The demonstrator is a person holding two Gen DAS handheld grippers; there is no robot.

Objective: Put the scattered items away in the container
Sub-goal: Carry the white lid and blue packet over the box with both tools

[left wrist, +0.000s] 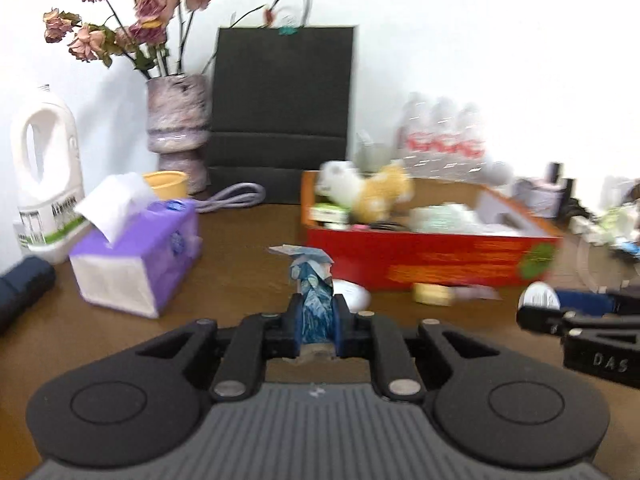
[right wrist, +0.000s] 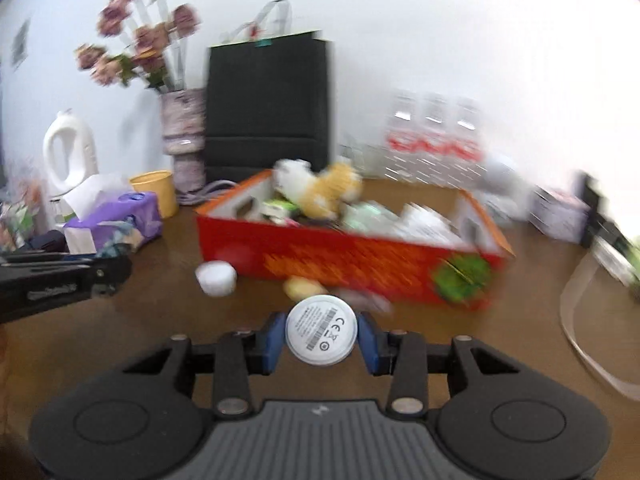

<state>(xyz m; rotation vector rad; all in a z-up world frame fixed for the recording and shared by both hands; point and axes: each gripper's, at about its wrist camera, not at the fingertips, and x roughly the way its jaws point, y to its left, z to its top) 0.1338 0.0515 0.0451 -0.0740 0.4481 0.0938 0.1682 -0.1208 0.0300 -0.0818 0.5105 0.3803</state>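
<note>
My left gripper (left wrist: 316,314) is shut on a blue patterned folded paper packet (left wrist: 314,300), held above the brown table. My right gripper (right wrist: 322,334) is shut on a white round disc (right wrist: 321,330) with a printed label; it also shows at the right of the left wrist view (left wrist: 538,298). The red cardboard box (left wrist: 432,258) stands ahead, holding plush toys (left wrist: 364,188) and several packets. It also shows in the right wrist view (right wrist: 360,264). A white round item (right wrist: 216,277) and a yellow item (right wrist: 302,286) lie on the table in front of the box.
A purple tissue box (left wrist: 136,252), white jug (left wrist: 46,176), yellow cup (left wrist: 166,184), vase of dried roses (left wrist: 178,128) and black paper bag (left wrist: 280,116) stand at the left and back. Water bottles (left wrist: 442,136) stand behind the box. Clutter lies at far right.
</note>
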